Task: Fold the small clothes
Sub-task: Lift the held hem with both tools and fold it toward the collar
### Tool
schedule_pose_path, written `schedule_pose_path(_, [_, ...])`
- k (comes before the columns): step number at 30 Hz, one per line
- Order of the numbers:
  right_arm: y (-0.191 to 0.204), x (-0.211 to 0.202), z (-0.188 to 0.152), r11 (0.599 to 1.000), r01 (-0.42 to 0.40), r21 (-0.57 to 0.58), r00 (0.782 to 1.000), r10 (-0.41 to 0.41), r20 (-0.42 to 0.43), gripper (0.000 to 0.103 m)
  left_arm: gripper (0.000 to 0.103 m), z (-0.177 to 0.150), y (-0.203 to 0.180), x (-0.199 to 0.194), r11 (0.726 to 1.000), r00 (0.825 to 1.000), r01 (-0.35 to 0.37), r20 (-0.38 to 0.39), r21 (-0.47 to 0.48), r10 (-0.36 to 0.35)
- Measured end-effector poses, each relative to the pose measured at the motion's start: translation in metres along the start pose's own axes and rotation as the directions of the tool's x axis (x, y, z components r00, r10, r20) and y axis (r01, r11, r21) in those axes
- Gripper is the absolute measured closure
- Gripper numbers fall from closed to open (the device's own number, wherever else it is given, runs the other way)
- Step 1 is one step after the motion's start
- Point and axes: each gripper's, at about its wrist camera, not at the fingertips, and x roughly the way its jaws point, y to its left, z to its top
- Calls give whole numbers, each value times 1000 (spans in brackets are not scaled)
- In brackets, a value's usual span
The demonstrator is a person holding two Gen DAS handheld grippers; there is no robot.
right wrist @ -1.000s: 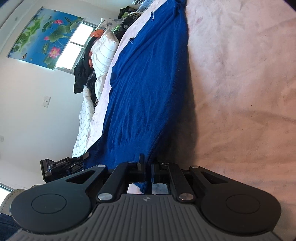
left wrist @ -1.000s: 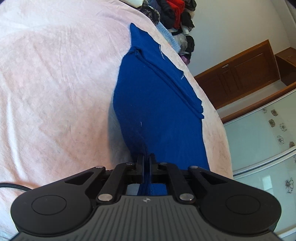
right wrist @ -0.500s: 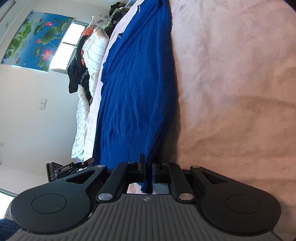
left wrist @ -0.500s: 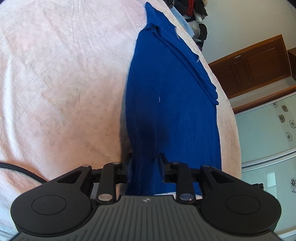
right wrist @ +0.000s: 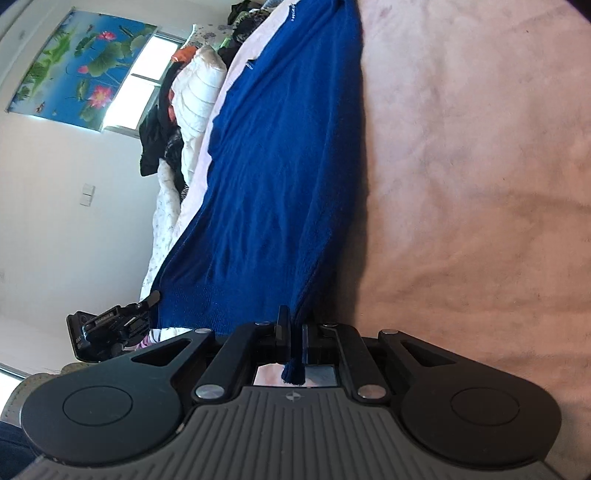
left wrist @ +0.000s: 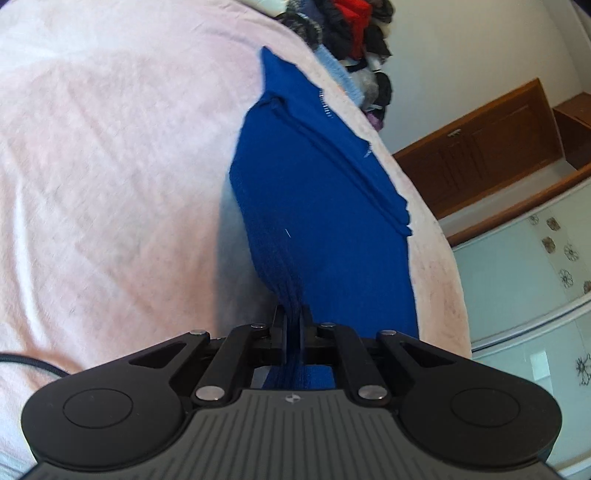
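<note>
The bed [left wrist: 92,184], under its pink cover, carries the blue sweater [left wrist: 321,206], which stretches lengthwise straight away from both tools, its near hem lifted and its far end resting flat. The left gripper [left wrist: 291,325] has its jaws pinched on one bunched hem corner; the right gripper [right wrist: 293,332] pinches the other, so neither hand is nearer. Sleeves look tucked under, though I can't be sure. The heap of clothes [left wrist: 347,33] beyond is cut off.

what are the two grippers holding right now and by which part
Both hold the blue sweater: left gripper and right gripper each pinch its near hem edge.
</note>
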Motion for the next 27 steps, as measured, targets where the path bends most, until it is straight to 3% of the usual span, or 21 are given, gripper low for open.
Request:
schedule_pose_path(5, [15, -23, 6, 987, -163, -1, 982, 162, 96, 92, 97, 7, -14, -11, 998, 998, 52, 32, 32, -53])
schedule_pose_path(14, [52, -42, 62, 960, -258, -112, 943, 275, 188, 92, 97, 66, -58, -8, 984, 978, 161, 123, 77, -170])
schedule_pose_path(21, [60, -32, 162, 941, -297, -165, 892, 335, 304, 92, 97, 165, -78, 46, 982, 962, 190, 199, 13, -189])
schedule_pose_path(27, [51, 10, 289, 964, -233, -130, 896, 265, 355, 92, 97, 263, -100, 127, 994, 956, 111, 274, -7, -105])
